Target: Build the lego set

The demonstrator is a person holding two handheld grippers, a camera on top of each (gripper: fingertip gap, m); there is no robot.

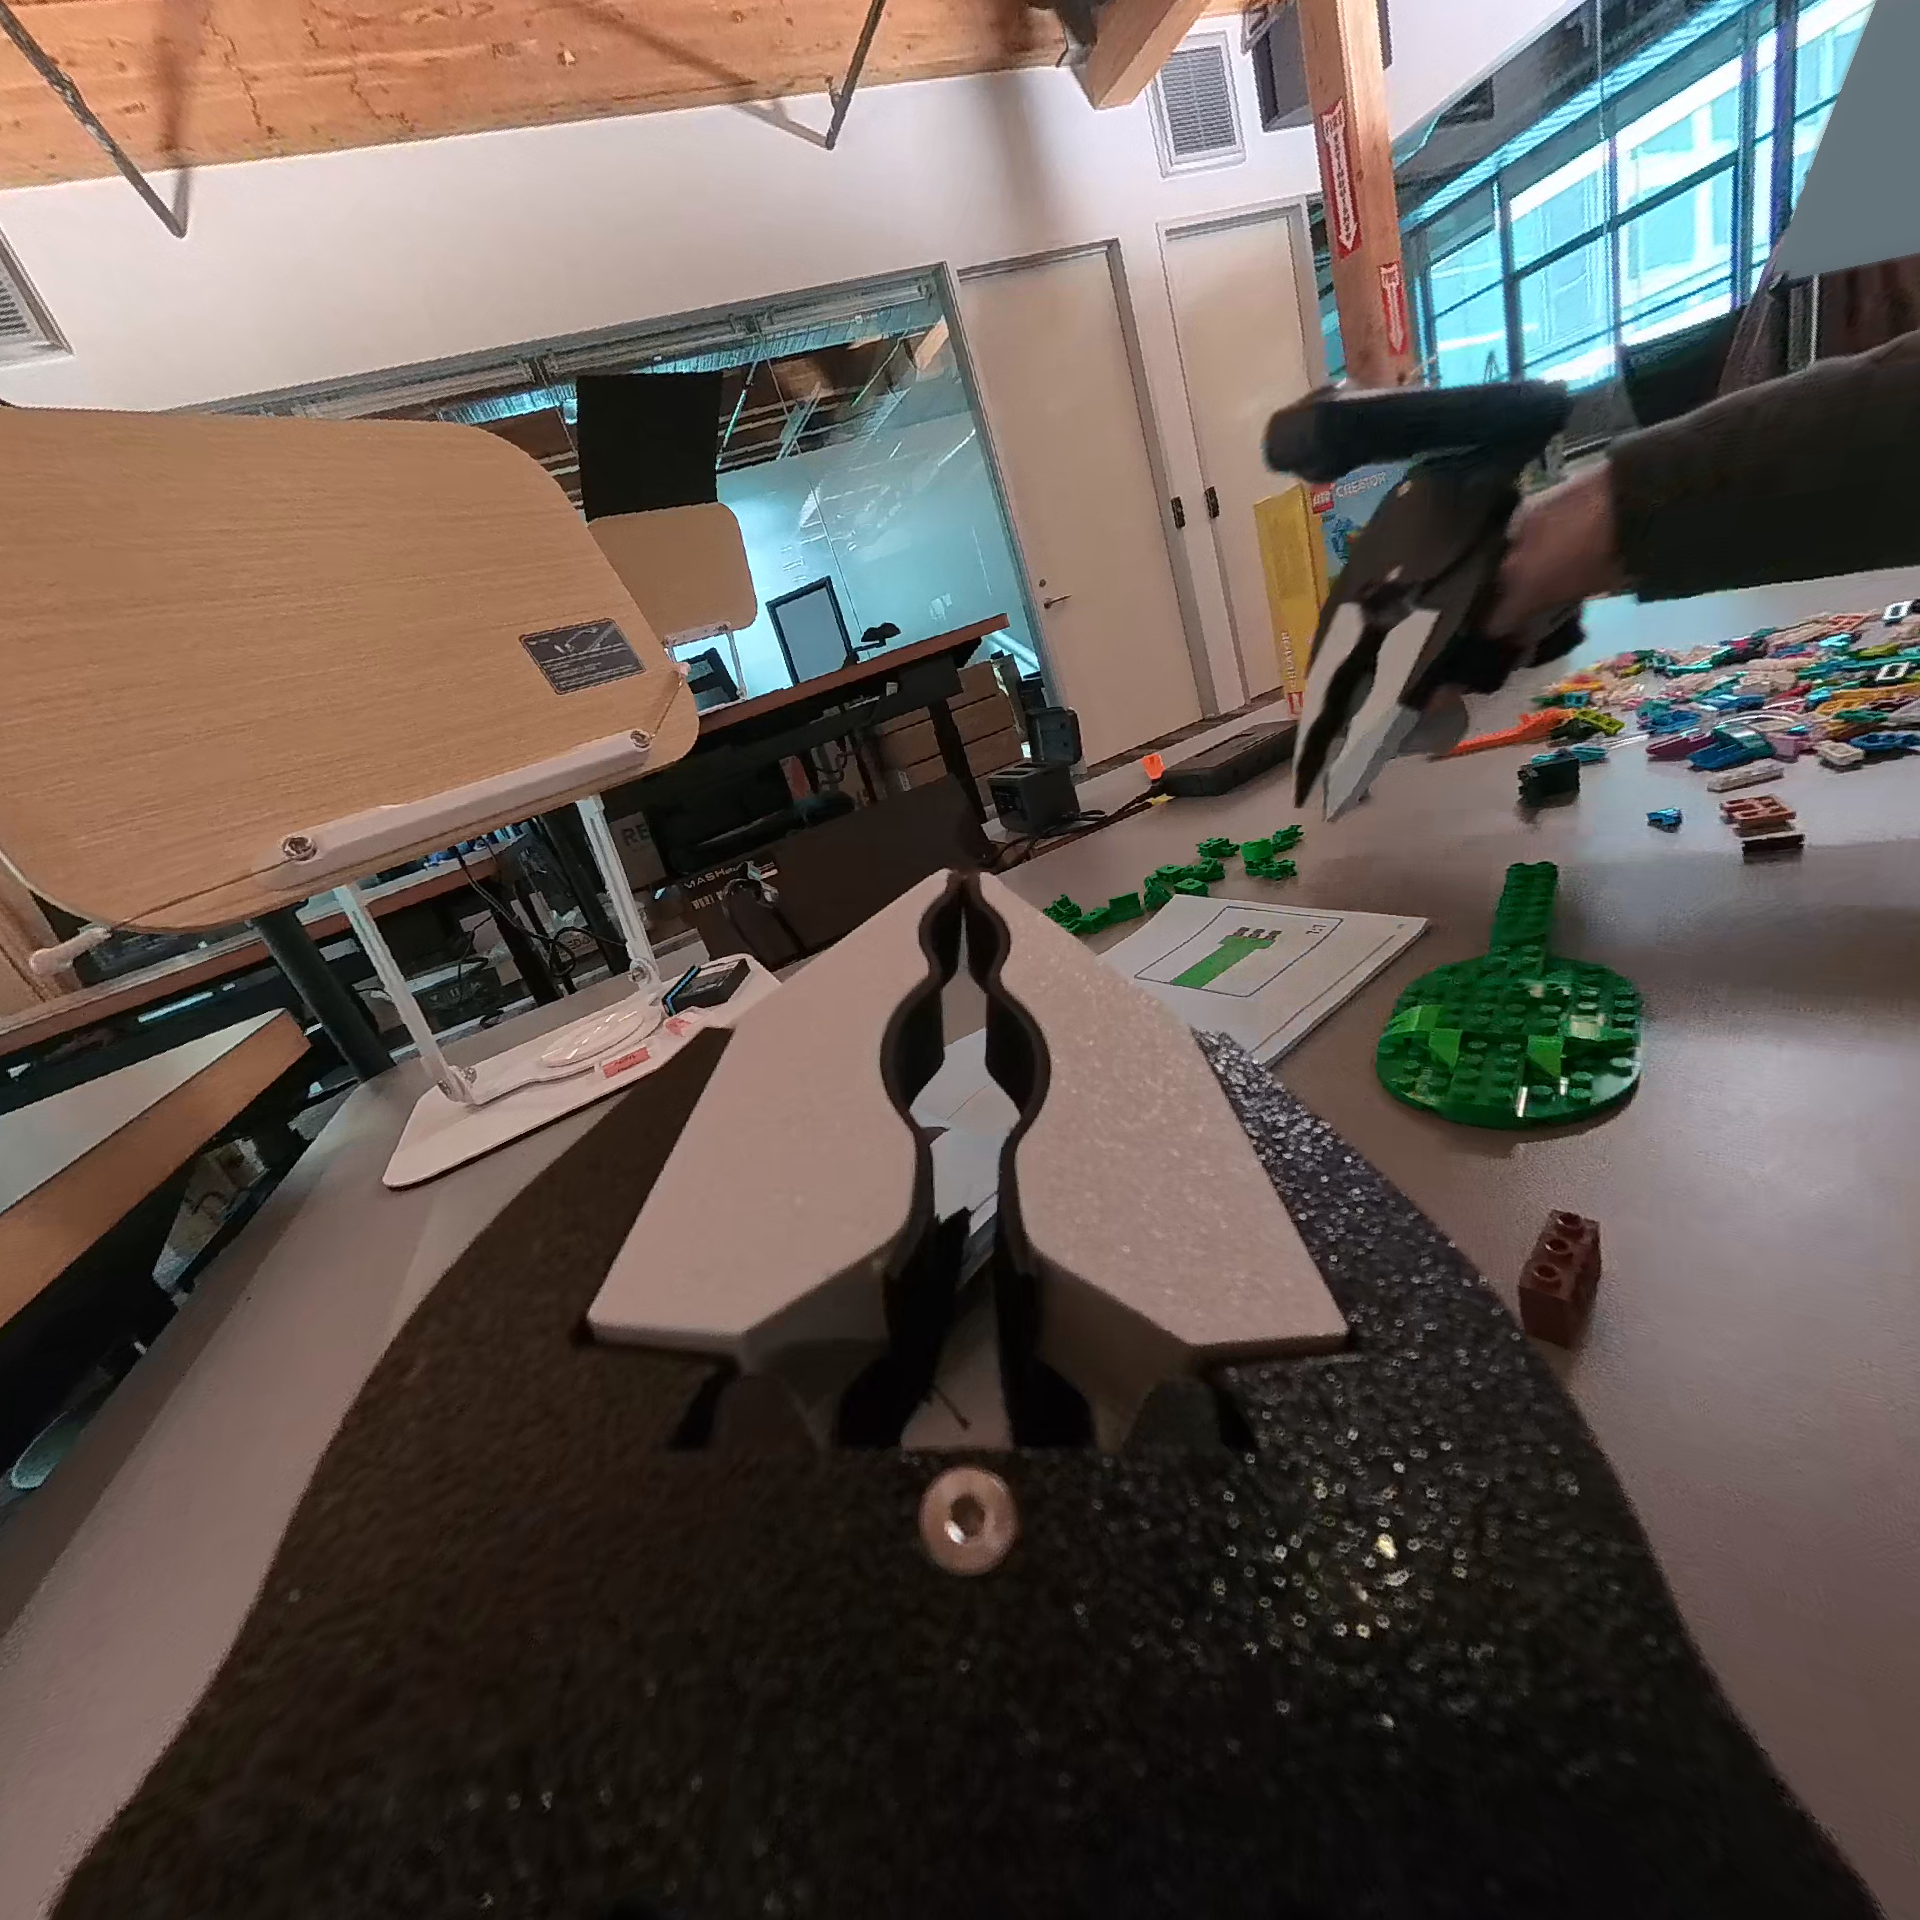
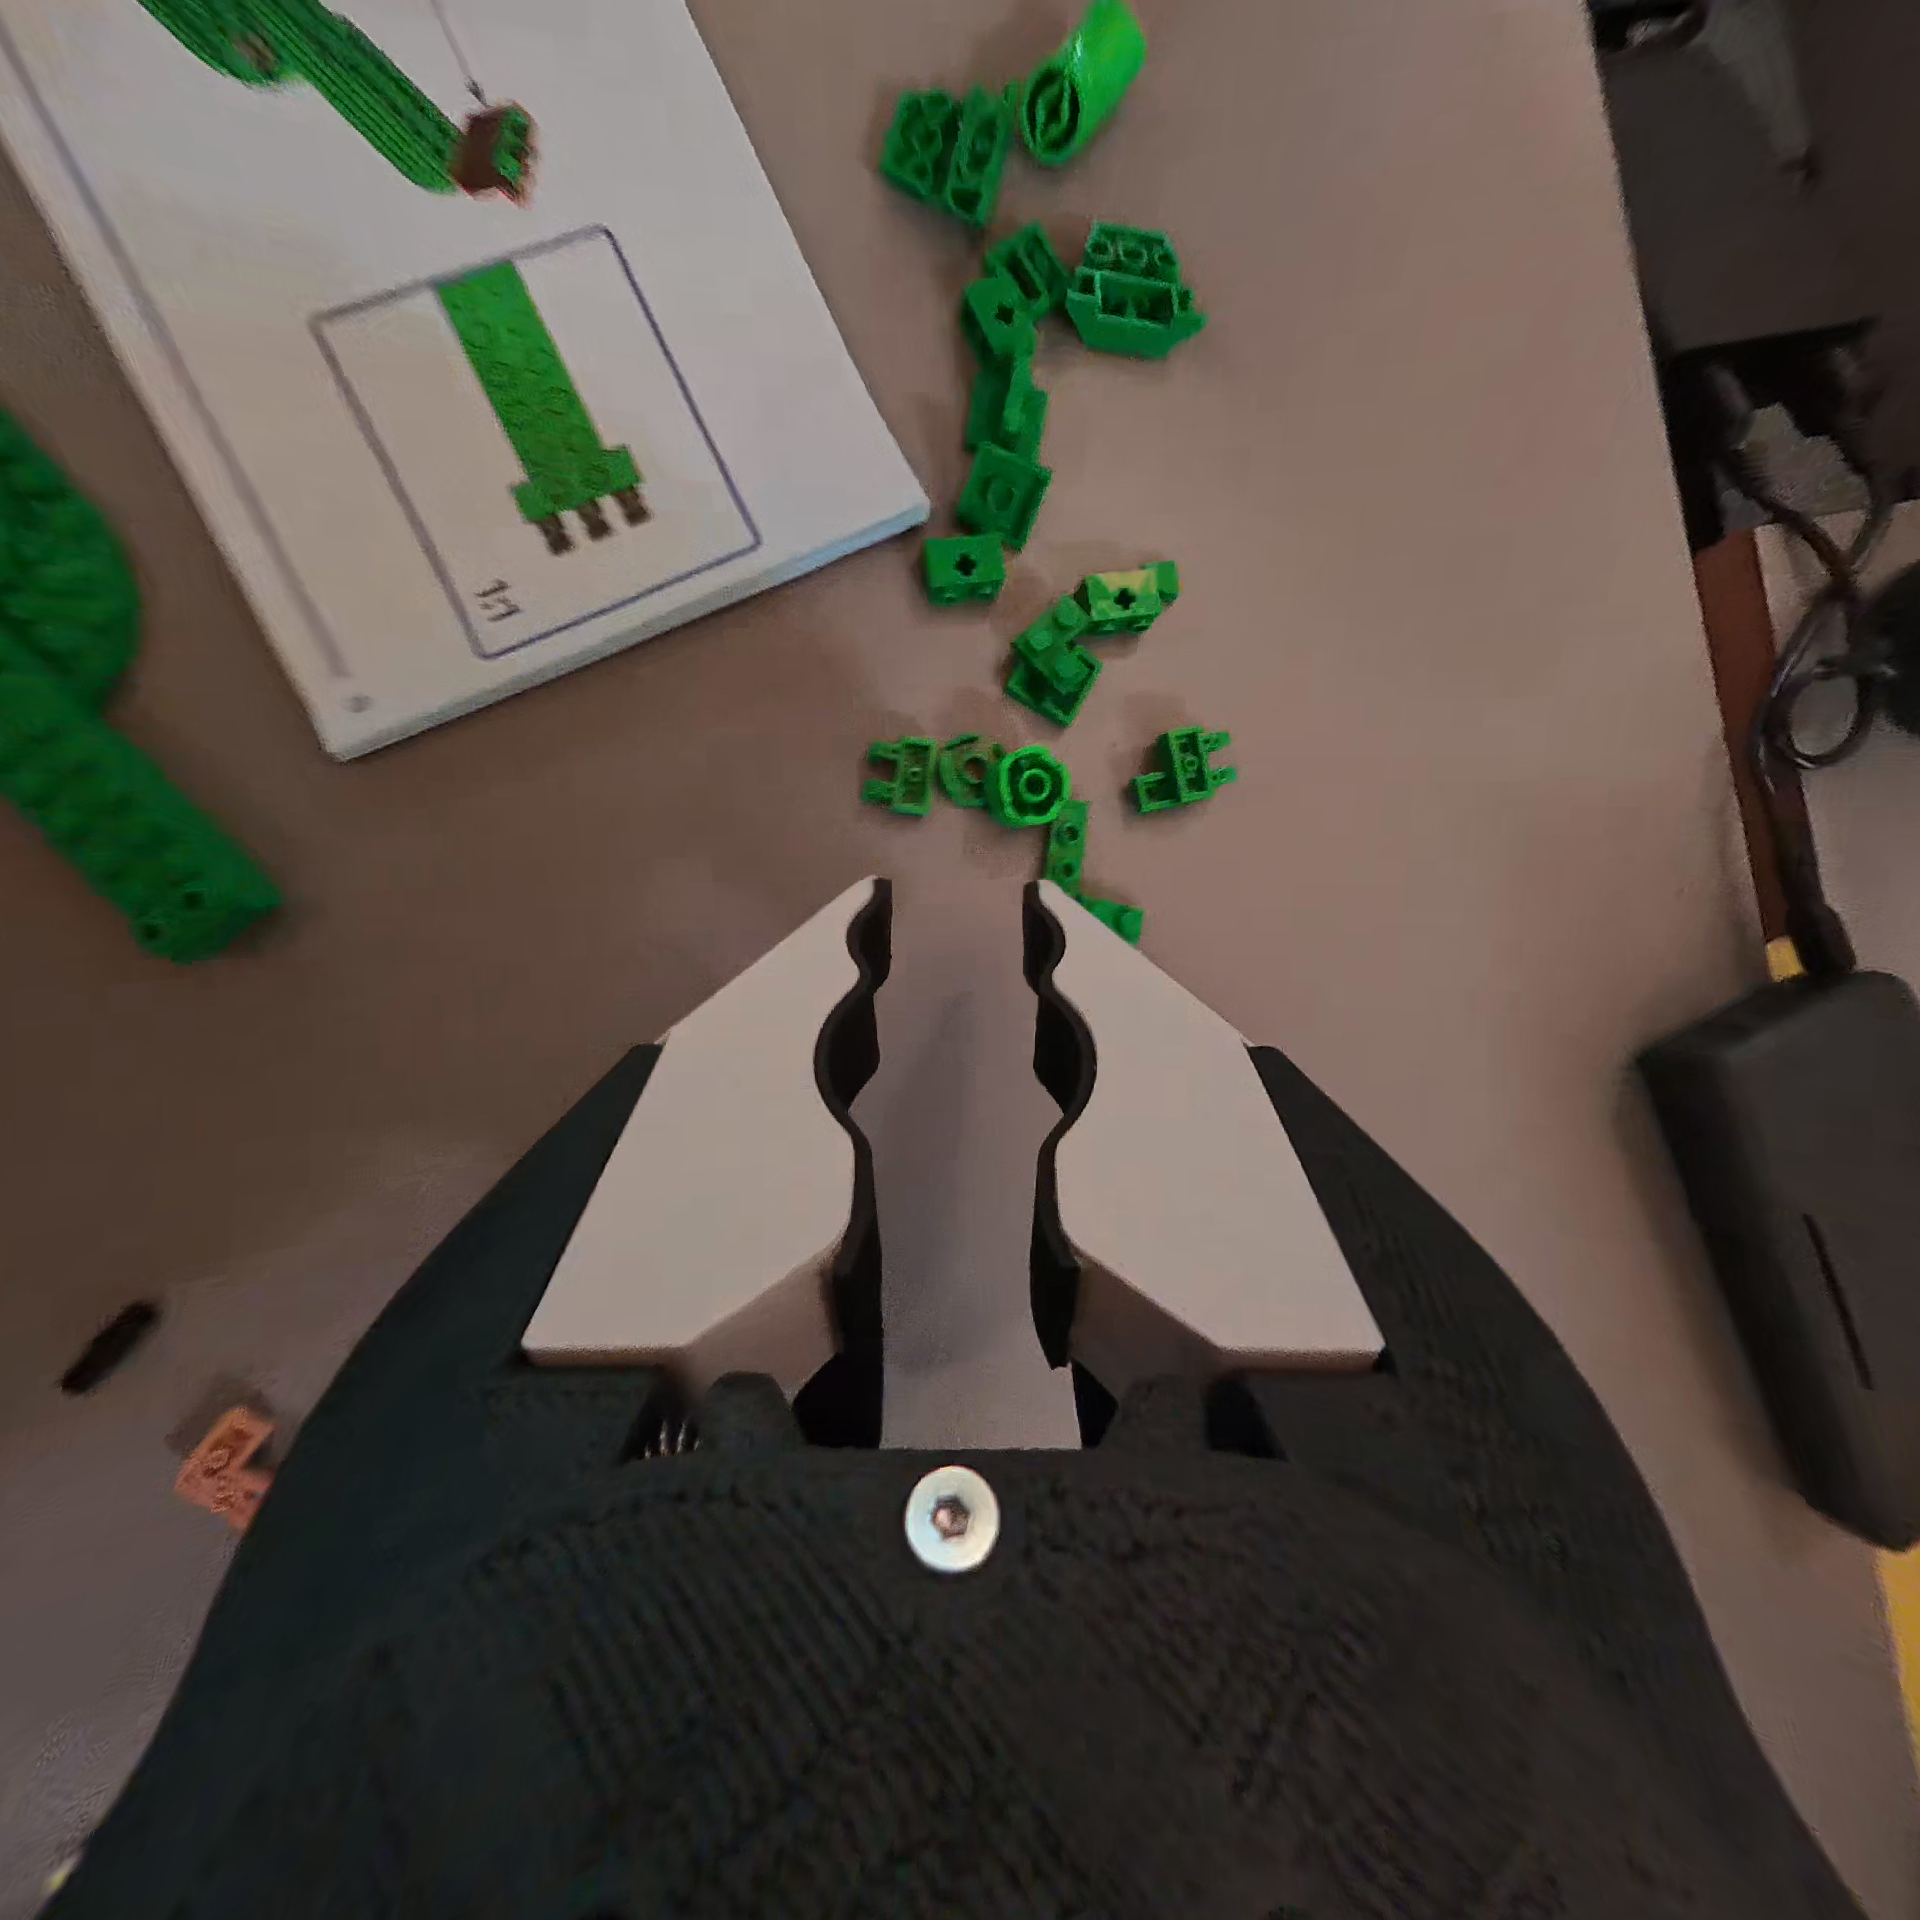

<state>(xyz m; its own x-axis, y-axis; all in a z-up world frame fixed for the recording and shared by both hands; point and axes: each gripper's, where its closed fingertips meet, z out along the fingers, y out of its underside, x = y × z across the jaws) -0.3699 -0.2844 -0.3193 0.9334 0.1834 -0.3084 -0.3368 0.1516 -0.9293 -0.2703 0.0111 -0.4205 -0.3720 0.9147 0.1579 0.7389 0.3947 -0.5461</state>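
Observation:
My left gripper point(image 1: 964, 883) is shut and empty, held low over the table's near-left part. My right gripper point(image 2: 956, 894) is open and empty, pointing down just short of a scatter of small green bricks point(image 2: 1039, 779); it also shows in the left wrist view point(image 1: 1330, 795), held by a hand above those green bricks point(image 1: 1195, 878). A green build with a round base and a long stem point(image 1: 1512, 1023) lies flat on the table; its stem end shows in the right wrist view point(image 2: 125, 821). An open instruction booklet point(image 1: 1262, 961) point(image 2: 499, 416) lies between the build and the green bricks. A brown brick point(image 1: 1558, 1283) stands near my left gripper.
A pile of mixed coloured bricks point(image 1: 1766, 691) covers the table's far right, before a yellow box point(image 1: 1294, 582). A wooden-shaded lamp on a white stand point(image 1: 312, 665) is at the left. A black case point(image 2: 1797, 1236) and cables lie past the table edge. A pink brick point(image 2: 223, 1465) lies lower left. Across from one pair of fingers to the other is roughly 35 cm.

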